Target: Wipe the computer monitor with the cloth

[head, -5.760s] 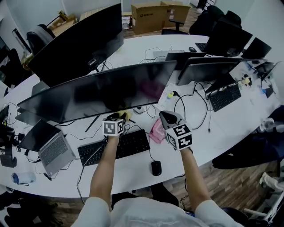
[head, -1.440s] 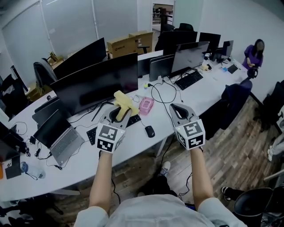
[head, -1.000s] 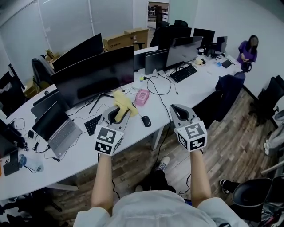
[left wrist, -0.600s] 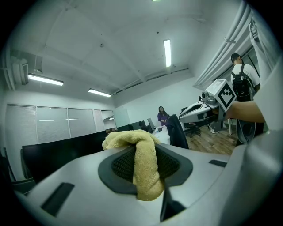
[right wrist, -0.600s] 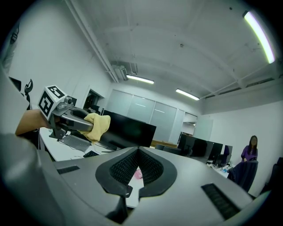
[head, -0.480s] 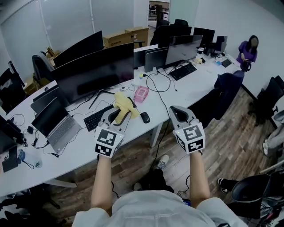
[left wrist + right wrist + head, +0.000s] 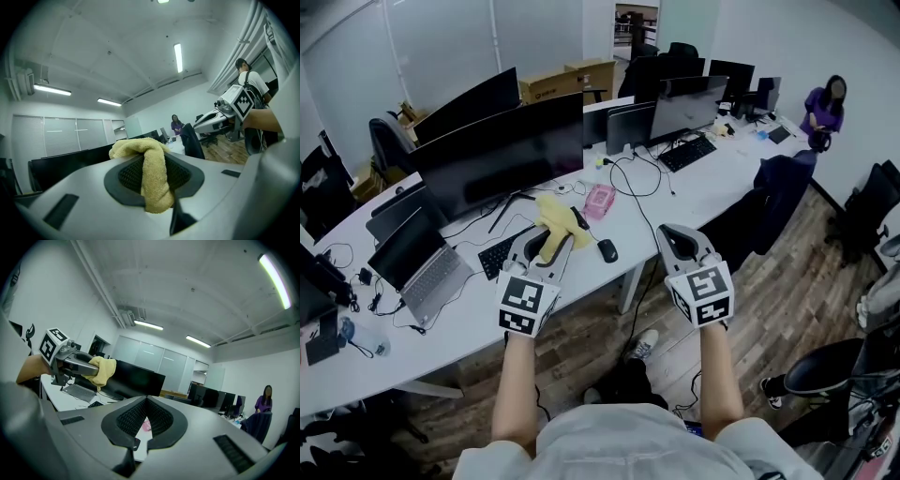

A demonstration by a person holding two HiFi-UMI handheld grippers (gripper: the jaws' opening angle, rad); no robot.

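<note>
While the left gripper (image 7: 547, 247) is clamped on the cloth (image 7: 558, 216) and the right gripper (image 7: 677, 236) is closed on nothing, the monitor (image 7: 506, 150) stands well apart. Risk: only a fold is pinched — drag against the screen could pull it free.

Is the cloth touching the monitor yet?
Apart. The head view shows the cloth, clamped in the left gripper, held short of the monitor, with desk surface visible between them.

Yellow cloth (image 7: 555, 215); black monitor (image 7: 502, 155)
</note>
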